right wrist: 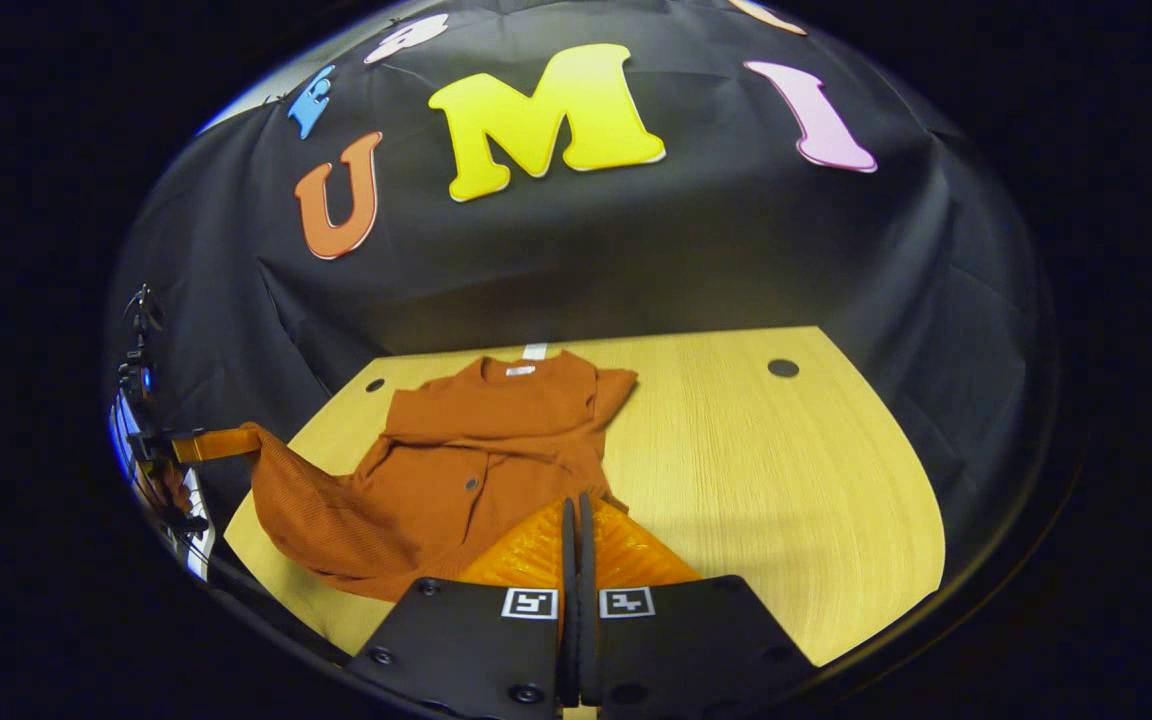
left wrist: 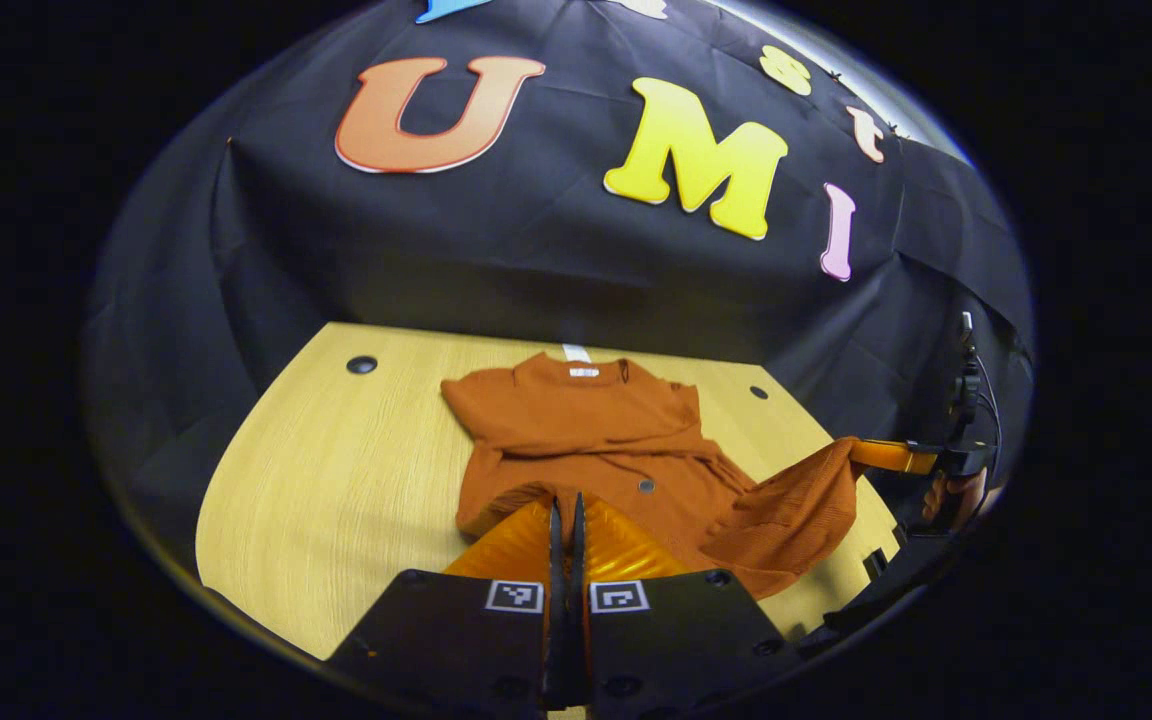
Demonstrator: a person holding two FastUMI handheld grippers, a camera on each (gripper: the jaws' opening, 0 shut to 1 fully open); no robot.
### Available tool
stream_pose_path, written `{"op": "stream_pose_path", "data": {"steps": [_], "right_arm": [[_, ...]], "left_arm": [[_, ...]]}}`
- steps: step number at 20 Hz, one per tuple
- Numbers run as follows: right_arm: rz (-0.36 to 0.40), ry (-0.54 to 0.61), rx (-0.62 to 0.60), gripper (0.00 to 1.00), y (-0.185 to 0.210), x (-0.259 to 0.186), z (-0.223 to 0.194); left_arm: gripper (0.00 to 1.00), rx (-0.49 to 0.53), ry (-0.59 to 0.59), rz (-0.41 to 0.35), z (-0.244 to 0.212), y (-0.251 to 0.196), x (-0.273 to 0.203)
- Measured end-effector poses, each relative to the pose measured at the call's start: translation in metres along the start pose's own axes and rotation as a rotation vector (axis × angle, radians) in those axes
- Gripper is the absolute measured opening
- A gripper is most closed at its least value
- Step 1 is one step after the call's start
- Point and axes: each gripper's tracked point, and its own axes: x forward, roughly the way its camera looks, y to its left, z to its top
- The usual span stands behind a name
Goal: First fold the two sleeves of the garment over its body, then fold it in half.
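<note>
- The left gripper [left wrist: 566,502] has its two fingers pressed together, with no gap to see between them.
- Its tips sit right at the near edge of the orange garment [left wrist: 576,430]. It is not clear whether any cloth is caught between them.
- From this gripper, the garment lies straight ahead on the wooden table [left wrist: 336,470]. The neck with its white label [left wrist: 584,371] is at the far end.
- Ahead and off to its right, a far gripper [left wrist: 861,452] pinches one part of the garment. That part is lifted off the table and hangs like a little tent.
- A hand [left wrist: 956,495] shows just behind that far gripper.
- The right gripper [right wrist: 576,498] also has its fingers pressed together.
- Its tips also touch the near edge of the garment [right wrist: 476,440]. Again it is not clear whether cloth is caught between them.
- From the right gripper, the garment lies ahead and a bit to the left, with the neck far away. Bare table [right wrist: 786,470] lies to the right of it.
- Far to its left, a gripper [right wrist: 211,443] holds up a lifted part of the garment past the table's edge.
- A small round button [right wrist: 471,483] sits on the garment, just ahead of the right gripper's tips.
</note>
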Motion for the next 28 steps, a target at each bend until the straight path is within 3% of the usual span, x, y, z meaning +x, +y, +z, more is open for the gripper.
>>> {"op": "stream_pose_path", "data": {"steps": [9, 15, 20, 28], "right_arm": [[0.012, -0.195, -0.06, 0.0, 0.002, 0.062, 0.167], [0.006, -0.247, -0.083, 0.0, 0.009, 0.136, 0.239], [-0.053, -0.231, -0.14, 0.0, -0.004, 0.214, 0.239], [-0.116, -0.074, -0.207, 0.0, -0.034, 0.333, 0.167]], "left_arm": [[0.03, -0.005, -0.194, 0.013, 0.172, 0.013, 0.057], [0.03, 0.005, -0.198, -0.021, 0.234, 0.012, 0.14], [0.02, 0.05, -0.171, 0.038, 0.231, 0.049, 0.22], [0.03, 0.074, -0.047, 0.073, 0.165, 0.107, 0.332]]}}
